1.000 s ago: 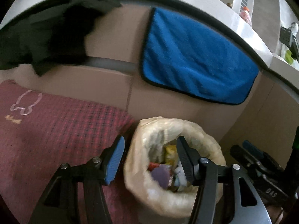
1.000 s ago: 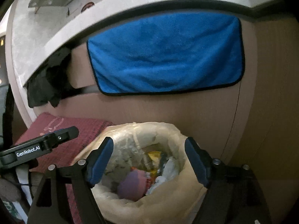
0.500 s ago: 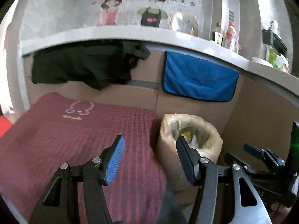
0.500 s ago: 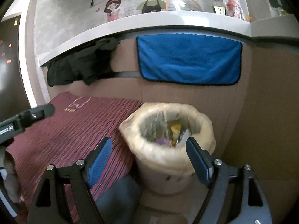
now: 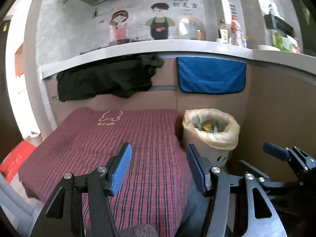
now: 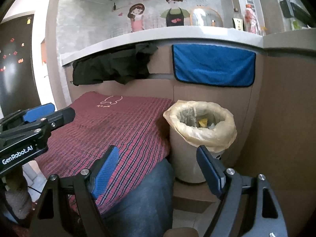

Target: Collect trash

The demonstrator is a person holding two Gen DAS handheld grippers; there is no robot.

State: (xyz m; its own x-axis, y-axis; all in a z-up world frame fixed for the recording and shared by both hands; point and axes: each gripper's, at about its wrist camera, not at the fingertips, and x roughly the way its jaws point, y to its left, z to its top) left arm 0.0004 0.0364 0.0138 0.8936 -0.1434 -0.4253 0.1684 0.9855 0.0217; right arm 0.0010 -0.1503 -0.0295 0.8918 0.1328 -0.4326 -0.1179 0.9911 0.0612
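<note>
A: Nearest the lens?
B: Left hand-held gripper (image 5: pixel 158 167), blue pads spread wide, nothing between them. Hanging over the red plaid cloth (image 5: pixel 110 138).
A: And the other one?
B: Right hand-held gripper (image 6: pixel 156 169), spread just as wide, likewise empty. Poised above a blue denim knee (image 6: pixel 142 193) and the cloth's near edge. Visible too at the right edge of the left wrist view.
A: Beyond the fingertips?
B: Trash bin (image 6: pixel 187 158), pale, upright on the floor, just beside the cloth's right edge and close against the brown cabinet front (image 6: pixel 276 108). Lined with a yellowish plastic bag (image 6: pixel 203 132) folded over the rim.
A: Anything inside?
B: Trash (image 6: pixel 203 122), a yellow scrap and some pale bits, down in the bag. Too small to tell more.
A: Further back?
B: Blue towel (image 6: pixel 213 67) hanging flat on the cabinet front above the bin. Black garment (image 6: pixel 110 69) draped to its left, under the white table (image 6: pixel 158 33) edge.
A: Farthest?
B: Grey wall with two cartoon figures (image 6: pixel 154 13), bottles (image 6: pixel 250 19) on the table at the right.
</note>
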